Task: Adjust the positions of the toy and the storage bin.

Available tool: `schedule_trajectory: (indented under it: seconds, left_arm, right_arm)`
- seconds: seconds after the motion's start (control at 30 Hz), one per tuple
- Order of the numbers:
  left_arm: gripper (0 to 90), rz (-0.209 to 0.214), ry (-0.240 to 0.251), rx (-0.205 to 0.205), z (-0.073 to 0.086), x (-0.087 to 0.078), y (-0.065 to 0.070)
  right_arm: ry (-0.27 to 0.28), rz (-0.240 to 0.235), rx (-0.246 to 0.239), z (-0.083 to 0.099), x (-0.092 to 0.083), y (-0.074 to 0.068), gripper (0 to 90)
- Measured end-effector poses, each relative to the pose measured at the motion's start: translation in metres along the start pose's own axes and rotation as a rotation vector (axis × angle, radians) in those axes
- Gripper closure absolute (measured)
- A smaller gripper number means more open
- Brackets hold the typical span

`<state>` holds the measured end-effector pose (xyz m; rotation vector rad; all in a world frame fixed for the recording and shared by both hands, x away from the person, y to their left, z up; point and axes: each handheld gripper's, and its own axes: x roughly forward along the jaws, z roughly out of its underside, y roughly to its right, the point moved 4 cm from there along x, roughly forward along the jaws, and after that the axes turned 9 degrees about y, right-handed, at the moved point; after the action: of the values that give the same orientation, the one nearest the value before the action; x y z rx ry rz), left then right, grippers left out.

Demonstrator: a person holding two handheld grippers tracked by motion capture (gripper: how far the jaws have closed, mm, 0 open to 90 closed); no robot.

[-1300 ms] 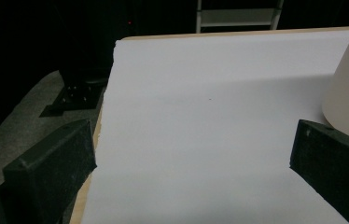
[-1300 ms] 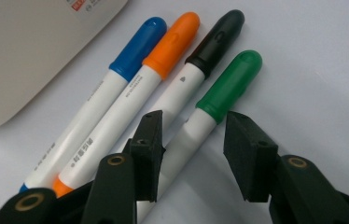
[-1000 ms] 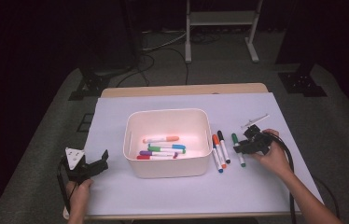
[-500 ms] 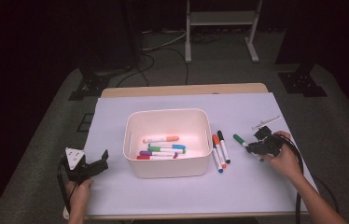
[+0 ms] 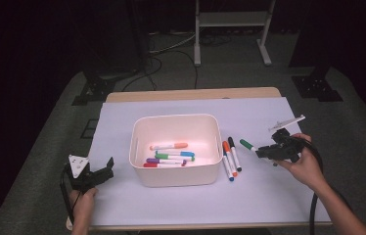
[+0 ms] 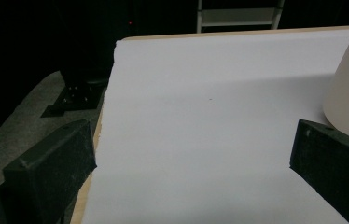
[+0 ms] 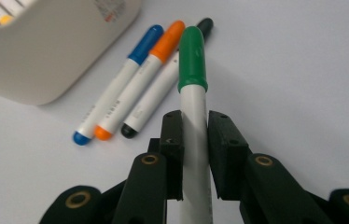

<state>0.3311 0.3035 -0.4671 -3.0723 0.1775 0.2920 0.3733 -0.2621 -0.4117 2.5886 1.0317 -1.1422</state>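
One right gripper (image 5: 265,151) raised, fingers clamping green marker (image 7: 193,88).

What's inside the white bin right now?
The white bin holds several markers: an orange-capped marker, a blue-capped marker, green, purple and red ones. Its front wall hides the near floor, so more may lie there.

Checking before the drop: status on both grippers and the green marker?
Right gripper shut on green marker, clear of the sheet. Left gripper open, empty, left of bin. Three markers lie between marker and bin.
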Motion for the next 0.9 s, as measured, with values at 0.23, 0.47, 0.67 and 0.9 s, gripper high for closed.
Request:
schedule_trajectory:
  seconds: [0.23, 0.47, 0.67, 0.9]
  left_arm:
    - [0.0, -0.001, 0.000, -0.002, 0.000, 0.000, 0.000]
    - [0.0, -0.001, 0.000, -0.003, 0.000, 0.000, 0.000]
    - [0.0, -0.001, 0.000, -0.002, 0.000, 0.000, 0.000]
    - [0.0, 0.000, -0.001, -0.004, 0.000, 0.000, 0.000]
  right_arm:
    - [0.021, -0.031, -0.015, -0.012, -0.016, -0.014, 76.0]
    - [0.067, -0.074, -0.029, -0.033, -0.040, -0.030, 76.0]
    - [0.120, -0.134, -0.061, -0.056, -0.061, -0.054, 76.0]
    - [0.132, -0.215, -0.146, -0.085, -0.057, -0.092, 76.0]
